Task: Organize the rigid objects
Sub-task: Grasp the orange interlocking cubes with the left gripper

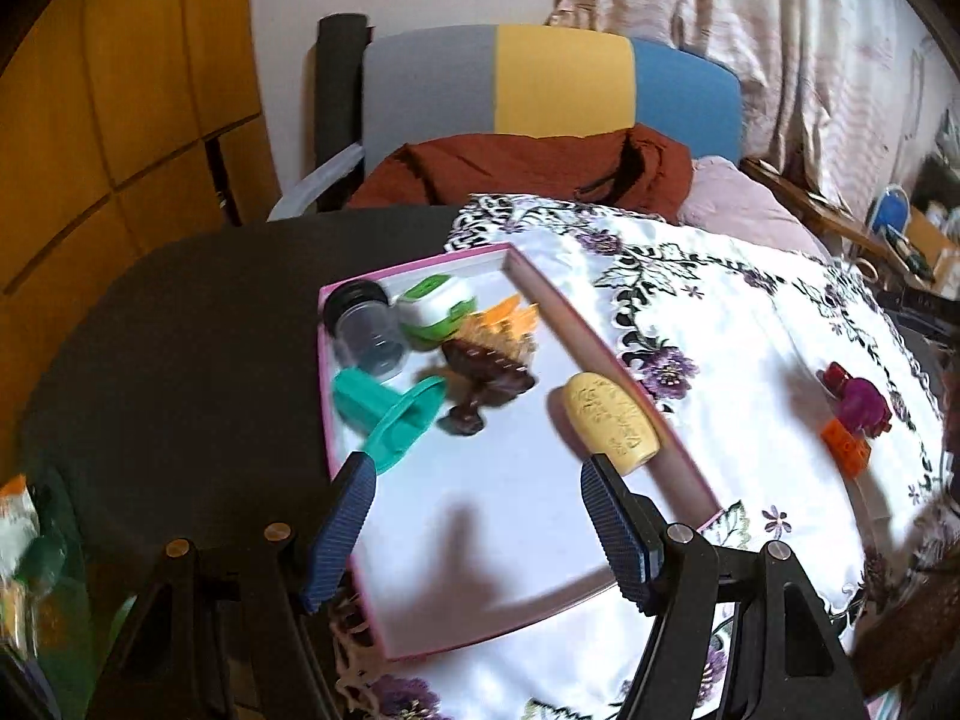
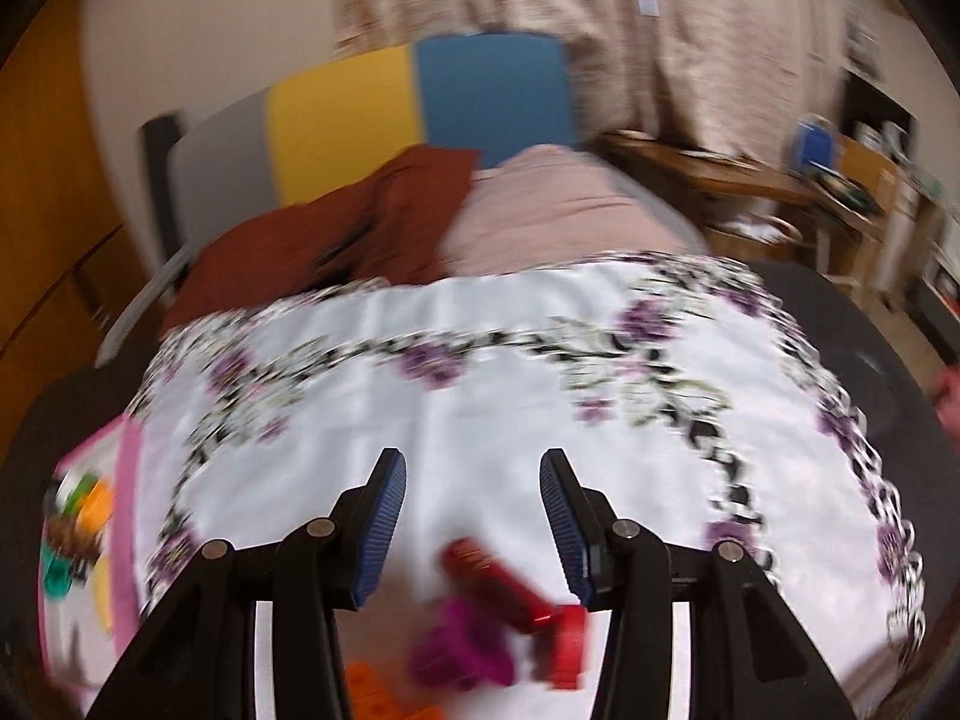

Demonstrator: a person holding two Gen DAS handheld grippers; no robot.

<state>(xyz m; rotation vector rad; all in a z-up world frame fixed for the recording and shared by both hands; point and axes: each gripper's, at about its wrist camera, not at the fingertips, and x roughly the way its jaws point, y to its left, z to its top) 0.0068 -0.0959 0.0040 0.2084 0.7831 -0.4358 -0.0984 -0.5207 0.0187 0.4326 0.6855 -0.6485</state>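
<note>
- Right hand-held gripper (image 2: 471,519) has its jaws apart with nothing between the pads; it hangs over the flowered cloth (image 2: 480,372) that covers the surface.
- Left hand-held gripper (image 1: 477,531) is also open and empty, poised over the near end of the pink-edged tray (image 1: 606,354).
- Loose pieces not yet sorted lie on the cloth, well apart from the tray: a red block (image 2: 510,588), a magenta piece (image 2: 462,648) and an orange brick (image 2: 372,690).
- In the right wrist view that cluster sits just below and slightly behind the fingertips, close to the gripper body, so the right hand is clearly the nearer one; from the left gripper it lies far off to the right.
- The red block's long axis appears to run diagonally across the gap between the jaws, though blur makes its exact outline hard to read.
- Already in the tray are a dark-lidded jar (image 1: 363,324), a green and white case (image 1: 435,306), an orange comb (image 1: 504,321), a brown carved piece (image 1: 480,384), a teal stamp-like tool (image 1: 390,420) and a yellow oval block (image 1: 609,423) against the tray's right wall.
- Judging from this, the next pick probably calls for the right gripper to draw back and tip down onto the cluster.
</note>
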